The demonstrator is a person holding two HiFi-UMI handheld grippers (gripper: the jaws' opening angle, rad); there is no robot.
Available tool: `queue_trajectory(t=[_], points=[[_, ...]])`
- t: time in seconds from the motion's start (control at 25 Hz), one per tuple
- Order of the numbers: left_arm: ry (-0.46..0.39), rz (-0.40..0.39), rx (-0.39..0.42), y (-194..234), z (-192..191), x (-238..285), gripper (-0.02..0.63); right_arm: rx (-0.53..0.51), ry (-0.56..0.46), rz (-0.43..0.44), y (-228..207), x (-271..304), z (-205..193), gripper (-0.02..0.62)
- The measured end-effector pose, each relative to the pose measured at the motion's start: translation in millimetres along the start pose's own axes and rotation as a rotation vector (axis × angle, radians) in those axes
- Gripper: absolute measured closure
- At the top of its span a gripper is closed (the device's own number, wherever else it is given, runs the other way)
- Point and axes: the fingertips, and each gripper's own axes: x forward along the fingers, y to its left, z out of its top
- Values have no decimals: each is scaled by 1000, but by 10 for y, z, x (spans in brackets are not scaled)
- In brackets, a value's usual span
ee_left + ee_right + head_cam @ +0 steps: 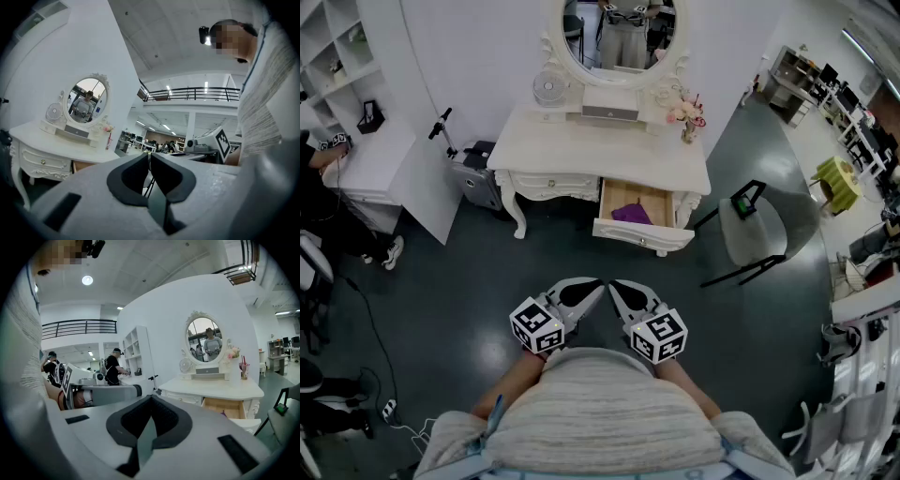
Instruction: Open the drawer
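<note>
- Pressing together the fingers (123, 194) of the left gripper (149, 157), showing only a sliver of gap near the tips and gripping nothing.
- Closing the fingers (117, 434) of the right gripper (150, 399) in the same way, meeting at the tips and holding nothing.
- Hanging low and close to the torso in the head view, angling toward each other and nearly touching at the tips.
- Standing well apart from the desk (600, 155), leaving bare dark floor (487, 281) between grippers and furniture.
- Looking at the right drawer (643, 236) already pulled out from under the desk top, projecting toward the person and exposing its wooden inside.
- Showing a purple thing (631, 214) lying inside that drawer, too small to identify.
- Seeing the left drawer (548, 183) shut, sitting flush with the desk front.
- Carrying a mirror (619, 37), a small fan (550, 87) and flowers (686, 112) on the desk top, with a chair (750, 230) just beside the open drawer.
- Judging the task done, or all but done: drawer standing open, neither gripper touching it.
- Leaving, at most, a further pull on the drawer front; needing an approach across the floor and opened fingers for that.
</note>
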Motion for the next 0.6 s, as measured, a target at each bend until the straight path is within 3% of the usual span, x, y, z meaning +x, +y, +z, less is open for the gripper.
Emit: queue_trajectory(t=[0.6], points=[[3,6,-5,109,0,-56,591,12,3,-5,-6,102,-7,588]])
